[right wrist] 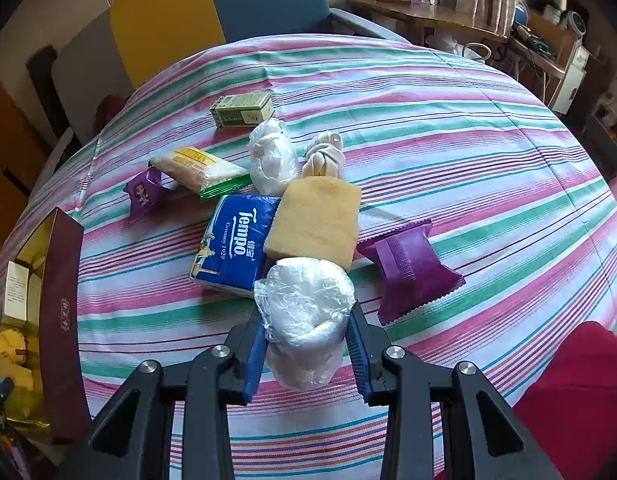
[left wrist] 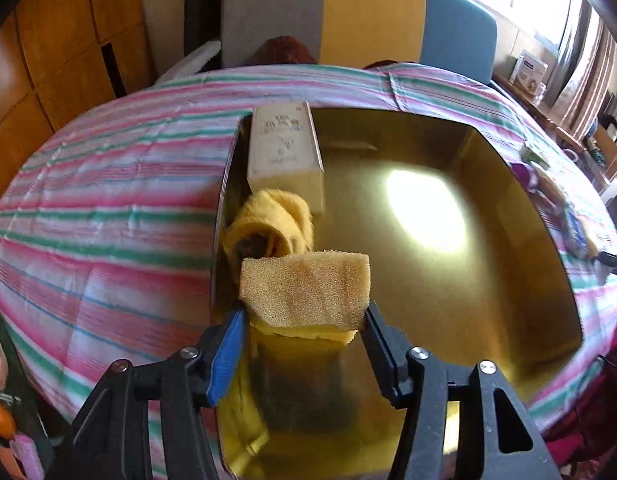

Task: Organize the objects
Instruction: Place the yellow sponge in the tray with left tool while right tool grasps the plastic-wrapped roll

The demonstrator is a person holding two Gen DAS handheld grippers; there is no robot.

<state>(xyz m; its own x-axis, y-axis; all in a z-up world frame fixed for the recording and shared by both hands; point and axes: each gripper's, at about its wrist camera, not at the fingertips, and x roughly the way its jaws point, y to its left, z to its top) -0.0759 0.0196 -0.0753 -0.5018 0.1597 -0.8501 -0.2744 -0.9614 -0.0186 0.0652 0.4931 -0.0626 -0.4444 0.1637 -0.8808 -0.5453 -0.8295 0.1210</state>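
left wrist view:
left gripper [left wrist: 304,320]: over the gold-lined box [left wrist: 428,280], jaws around a sponge [left wrist: 304,294]; can't tell if the pads press on it or have let go.
placement: sponge sits at the left wall, in line behind the yellow cloth [left wrist: 268,224] and carton [left wrist: 284,148] – looks like row packing.

right wrist view:
right gripper [right wrist: 308,344]: jaws pinch a plastic-wrapped white roll [right wrist: 304,316], likely next for the box.
pile: tissue pack [right wrist: 232,240], second sponge [right wrist: 316,224], purple packet [right wrist: 408,268] waiting on the striped cloth [right wrist: 468,140].
box side [right wrist: 62,320]: far left, well apart from the pile.
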